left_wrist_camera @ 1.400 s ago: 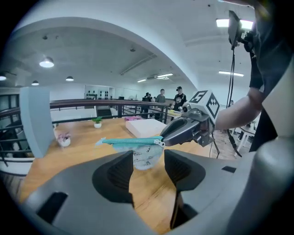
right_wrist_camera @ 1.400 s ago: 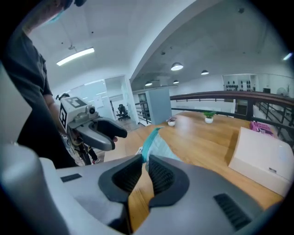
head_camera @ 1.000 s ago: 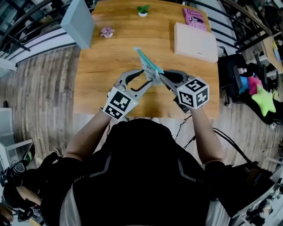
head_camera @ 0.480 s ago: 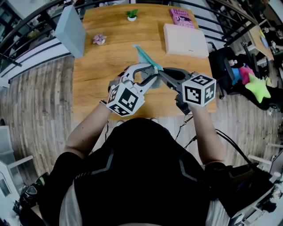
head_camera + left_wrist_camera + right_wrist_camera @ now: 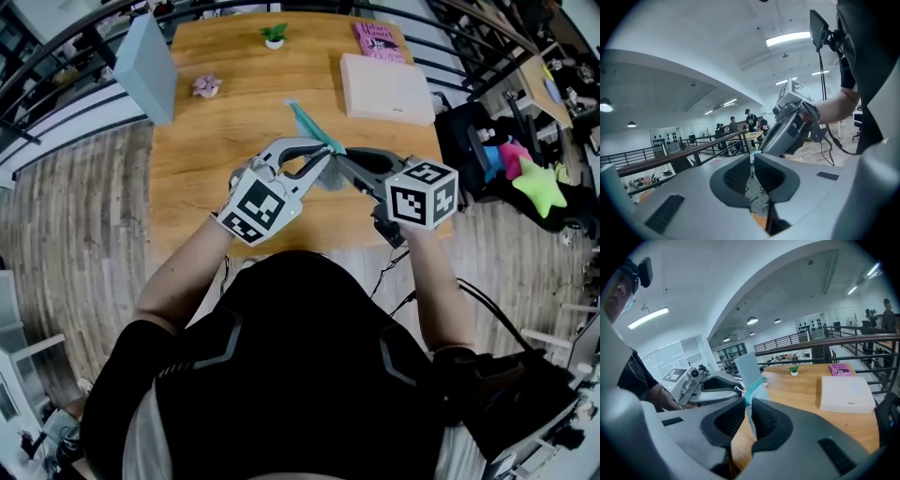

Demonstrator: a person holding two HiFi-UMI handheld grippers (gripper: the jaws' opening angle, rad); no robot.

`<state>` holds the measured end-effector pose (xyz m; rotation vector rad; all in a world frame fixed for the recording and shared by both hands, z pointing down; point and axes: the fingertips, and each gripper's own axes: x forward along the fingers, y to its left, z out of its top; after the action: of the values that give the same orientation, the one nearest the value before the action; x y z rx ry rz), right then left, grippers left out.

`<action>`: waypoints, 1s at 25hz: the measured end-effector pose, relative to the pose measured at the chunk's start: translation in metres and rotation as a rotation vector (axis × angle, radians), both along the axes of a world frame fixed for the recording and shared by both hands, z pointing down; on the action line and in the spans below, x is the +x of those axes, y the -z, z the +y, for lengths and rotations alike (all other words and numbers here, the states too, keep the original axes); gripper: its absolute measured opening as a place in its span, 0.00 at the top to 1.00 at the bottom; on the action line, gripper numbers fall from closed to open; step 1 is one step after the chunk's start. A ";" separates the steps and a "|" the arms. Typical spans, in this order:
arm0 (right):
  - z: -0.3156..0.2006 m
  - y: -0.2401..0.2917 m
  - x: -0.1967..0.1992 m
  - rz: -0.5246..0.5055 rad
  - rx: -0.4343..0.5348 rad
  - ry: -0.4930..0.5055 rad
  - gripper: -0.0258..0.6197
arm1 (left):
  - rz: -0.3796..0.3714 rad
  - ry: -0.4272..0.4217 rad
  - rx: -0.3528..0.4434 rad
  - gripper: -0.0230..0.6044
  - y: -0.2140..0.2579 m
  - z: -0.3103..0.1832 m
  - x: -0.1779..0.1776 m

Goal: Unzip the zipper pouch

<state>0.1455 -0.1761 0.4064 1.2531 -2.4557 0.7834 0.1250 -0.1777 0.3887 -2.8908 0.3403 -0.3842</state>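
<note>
Left gripper (image 5: 324,153) jaws just closing onto zipper pouch (image 5: 306,123) — right gripper (image 5: 341,161) pinching it too; forearms extended, tips meeting.

Beyond the fingertips (image 5: 352,169), a flat white box (image 5: 387,89) and a pink book (image 5: 377,39) lie rightward; a small green potted plant (image 5: 274,36) and a pale-blue board (image 5: 145,66) stand leftward.

The head view is looking steeply down from above the person's (image 5: 300,375) shoulders onto the table (image 5: 206,169), from fairly far off. The left gripper view is riding on the left claw (image 5: 326,155), looking close along its jaws, tilted up toward the ceiling (image 5: 693,47) and the right claw (image 5: 339,160). The right gripper view is looking close along its own jaws across the table. It is sharing the pouch (image 5: 307,124), book (image 5: 380,42) and box (image 5: 386,89) with the head view.
</note>
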 end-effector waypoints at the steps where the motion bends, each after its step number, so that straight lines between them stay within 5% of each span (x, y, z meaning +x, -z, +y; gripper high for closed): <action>1: 0.001 0.001 0.000 0.003 0.002 0.003 0.88 | 0.002 0.001 -0.008 0.89 0.001 0.000 0.000; 11: 0.004 0.007 -0.009 0.036 0.057 0.069 0.88 | 0.067 0.002 -0.222 0.91 0.010 -0.001 -0.012; 25: 0.011 0.002 -0.018 0.053 0.051 0.135 0.88 | 0.050 0.156 -0.227 0.91 0.006 -0.033 -0.049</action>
<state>0.1277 -0.1655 0.4045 1.0961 -2.5014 0.6471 0.0764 -0.2107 0.3822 -3.1087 0.5681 -0.4001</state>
